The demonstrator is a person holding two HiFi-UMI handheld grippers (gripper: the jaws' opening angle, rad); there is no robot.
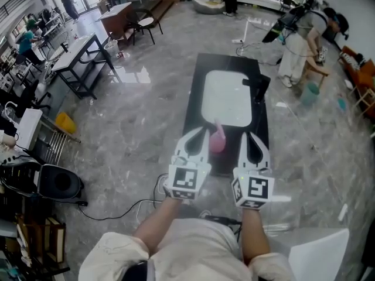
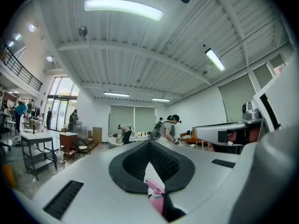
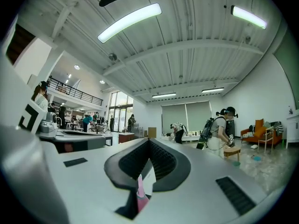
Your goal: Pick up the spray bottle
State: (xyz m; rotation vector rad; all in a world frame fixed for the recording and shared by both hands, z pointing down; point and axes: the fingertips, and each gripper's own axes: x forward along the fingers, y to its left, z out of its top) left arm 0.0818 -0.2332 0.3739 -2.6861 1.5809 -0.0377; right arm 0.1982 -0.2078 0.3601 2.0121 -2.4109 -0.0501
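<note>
Spray bottle: the pink spray bottle (image 1: pixel 217 140) looks upright at the 6 o'clock end of the black table (image 1: pixel 199 98), just at 6 o'clock of the white tray (image 1: pixel 225 95).
Left hand-held gripper: the left hand-held gripper (image 1: pixel 199 134) sits at the bottle's 9 o'clock, jaws closed together and pinching nothing. The bottle (image 2: pixel 154 199) shows only through the gap below the pads.
Right hand-held gripper: the right hand-held gripper (image 1: pixel 251 138) is at the bottle's 3 o'clock, jaws fully together and empty.
Handling: probably light, smooth plastic, so it may slip. It is likely top-heavy and easy to tip with a nudge.
Hold: the jaws must open first. The narrow neck under the trigger head seems the surest place.
</note>
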